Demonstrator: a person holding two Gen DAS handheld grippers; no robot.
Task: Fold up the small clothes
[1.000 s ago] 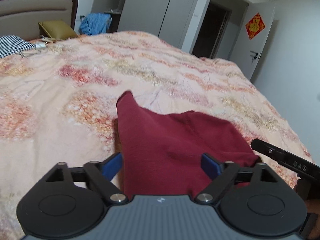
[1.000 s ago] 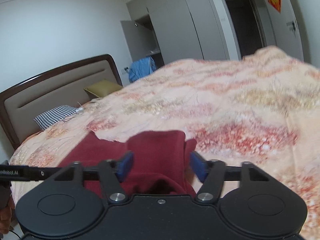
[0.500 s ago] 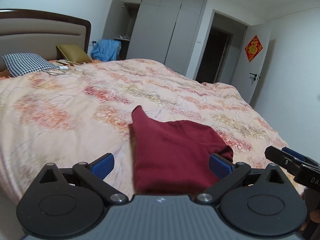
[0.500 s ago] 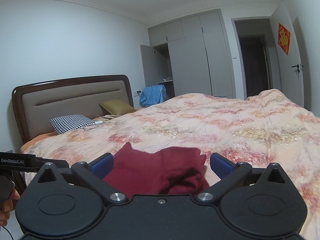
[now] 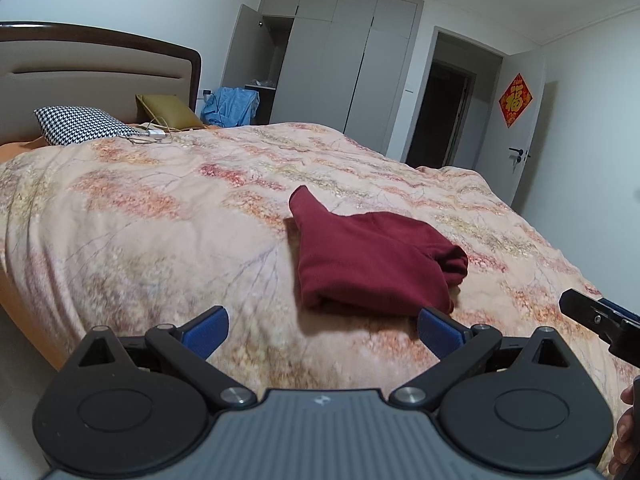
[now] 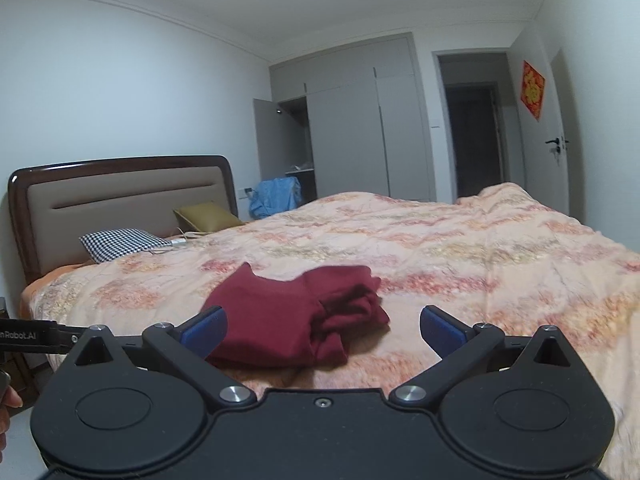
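A dark red garment (image 5: 372, 256) lies folded in a thick bundle on the floral bedspread (image 5: 160, 216), near the bed's front edge. One corner of it sticks up at the back. My left gripper (image 5: 324, 330) is open, a short way in front of the bundle, touching nothing. My right gripper (image 6: 322, 330) is open too, pulled back from the same red garment (image 6: 296, 312), whose layered folded edge faces it. Each gripper shows at the edge of the other's view.
A checked pillow (image 5: 84, 124) and an olive cushion (image 5: 168, 114) lie by the headboard (image 6: 120, 196), with a cable and charger beside them. Blue clothing (image 5: 230, 106) hangs by the open grey wardrobe (image 5: 332, 60). A dark doorway and a white door are at the right.
Both grippers opened wider, let go of the red garment and drew back from the bed. The garment now lies folded on the bedspread, farther from both cameras.
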